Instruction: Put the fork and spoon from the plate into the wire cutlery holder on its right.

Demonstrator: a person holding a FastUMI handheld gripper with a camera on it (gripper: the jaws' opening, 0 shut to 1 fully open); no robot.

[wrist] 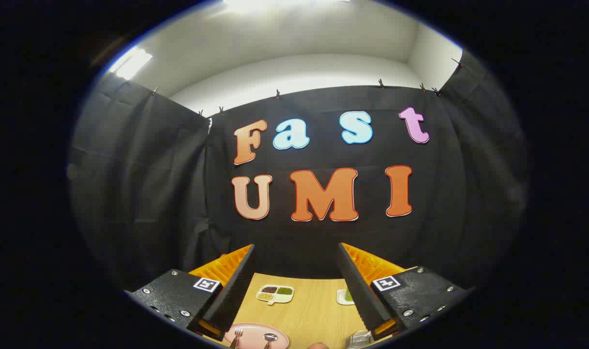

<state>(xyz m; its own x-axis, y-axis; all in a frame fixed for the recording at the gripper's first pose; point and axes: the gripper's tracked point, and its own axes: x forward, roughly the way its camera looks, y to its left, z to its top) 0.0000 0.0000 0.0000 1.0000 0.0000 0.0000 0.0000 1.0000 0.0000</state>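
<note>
My gripper (295,261) is open, its two fingers spread wide with nothing between them, held high above the wooden table (313,310). Far below, near the base of the left finger, lies a pink plate (253,331). On it rest a fork (236,335) and, to its right, a spoon (269,337), side by side. Low beside the right finger, the top of the wire cutlery holder (359,338) peeks into view, mostly cut off.
A white divided dish (275,293) with dark and green fillings sits farther back on the table, between the fingers. A small white dish (343,296) with something green shows by the right finger. The booth's black cloth wall rises behind the table.
</note>
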